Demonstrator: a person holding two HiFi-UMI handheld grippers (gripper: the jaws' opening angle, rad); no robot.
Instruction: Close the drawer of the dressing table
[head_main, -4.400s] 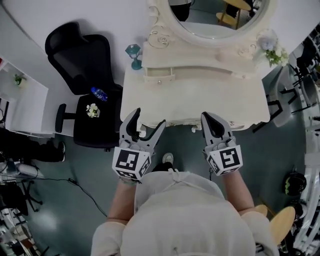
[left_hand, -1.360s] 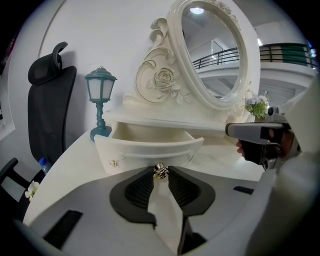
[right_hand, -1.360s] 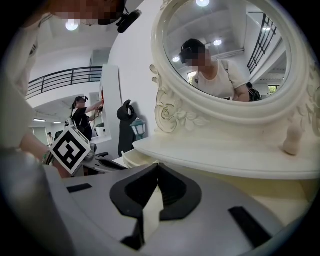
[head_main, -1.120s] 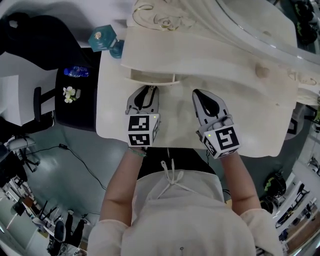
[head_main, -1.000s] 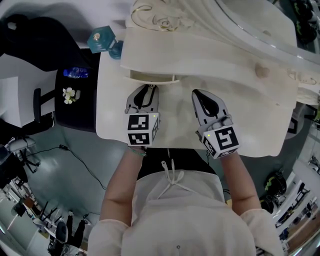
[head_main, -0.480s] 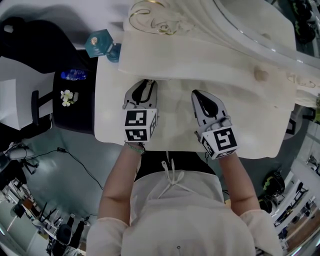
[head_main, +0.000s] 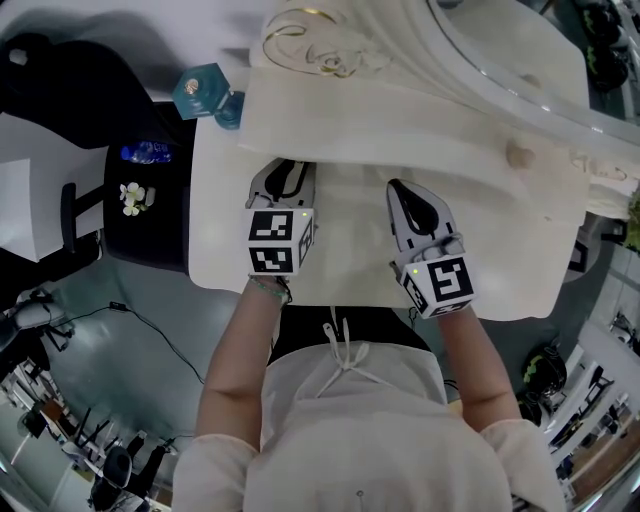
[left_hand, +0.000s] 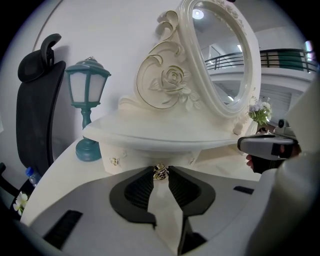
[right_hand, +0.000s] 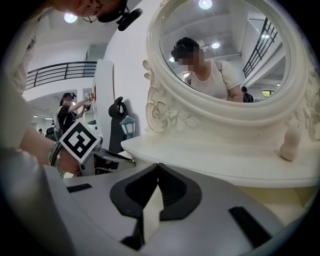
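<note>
1. The left gripper (left_hand: 160, 173) has its jaws pinched narrow on the little gold knob (left_hand: 160, 170) of the drawer (left_hand: 131, 159).
2. The drawer's at the far left of the counter (head_main: 350, 245), tucked in under the shelf (left_hand: 165, 134) overhang, and the front looks pretty much flush.
3. The right gripper (right_hand: 157, 168) has its jaws pressed together with nothing in them, hanging over the counter just right of the left one.
4. A teal lamp (left_hand: 88, 107) stands just left of the drawer, with the oval mirror (left_hand: 225, 55) up behind.
</note>
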